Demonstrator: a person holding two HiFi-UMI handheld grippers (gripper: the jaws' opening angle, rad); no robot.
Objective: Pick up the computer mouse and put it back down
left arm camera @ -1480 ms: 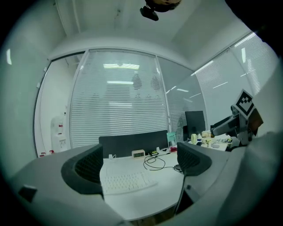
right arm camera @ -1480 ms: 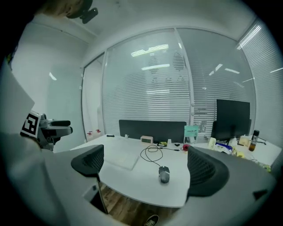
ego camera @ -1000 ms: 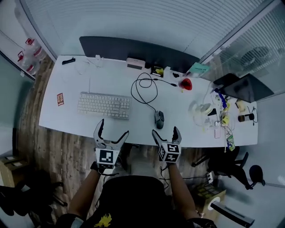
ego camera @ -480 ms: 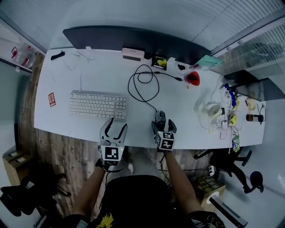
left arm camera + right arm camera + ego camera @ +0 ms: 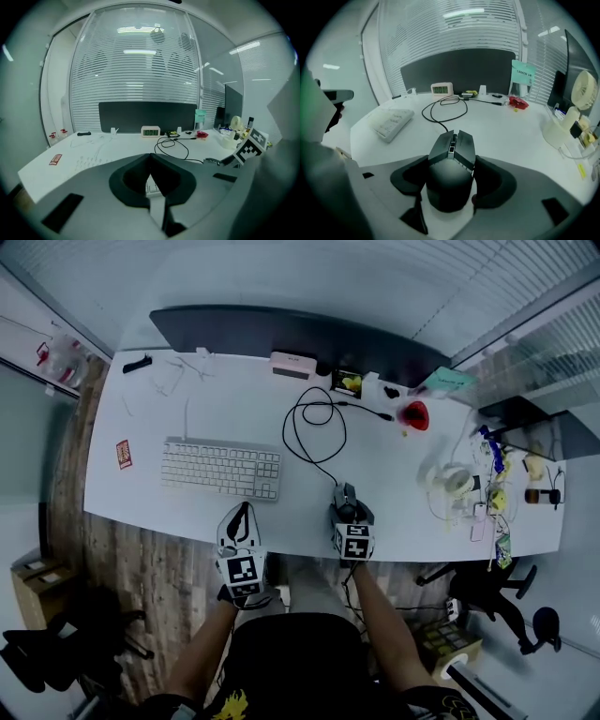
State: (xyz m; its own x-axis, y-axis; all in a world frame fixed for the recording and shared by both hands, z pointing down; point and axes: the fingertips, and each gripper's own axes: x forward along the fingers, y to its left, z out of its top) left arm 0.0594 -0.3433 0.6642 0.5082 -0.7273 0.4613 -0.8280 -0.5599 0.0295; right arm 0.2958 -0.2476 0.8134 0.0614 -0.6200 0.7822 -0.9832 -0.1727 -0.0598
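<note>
The right hand-held gripper (image 5: 347,514) is closing its jaws on the dark grey wired computer mouse (image 5: 451,173), with the pads touching its sides. The mouse is sitting on the white desk (image 5: 187,409). To the left of it, the left hand-held gripper (image 5: 242,514) is hovering fully closed and empty, with the white keyboard (image 5: 221,468) lying just beyond its tips.

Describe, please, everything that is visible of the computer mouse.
The computer mouse is dark grey and angular, matte plastic by its look, with two split buttons and a scroll wheel between them. It lies flat on the white desk near the front edge, and its black cable runs away in loops. The right gripper is closing on it; its pads look pressed against both flanks.
</note>
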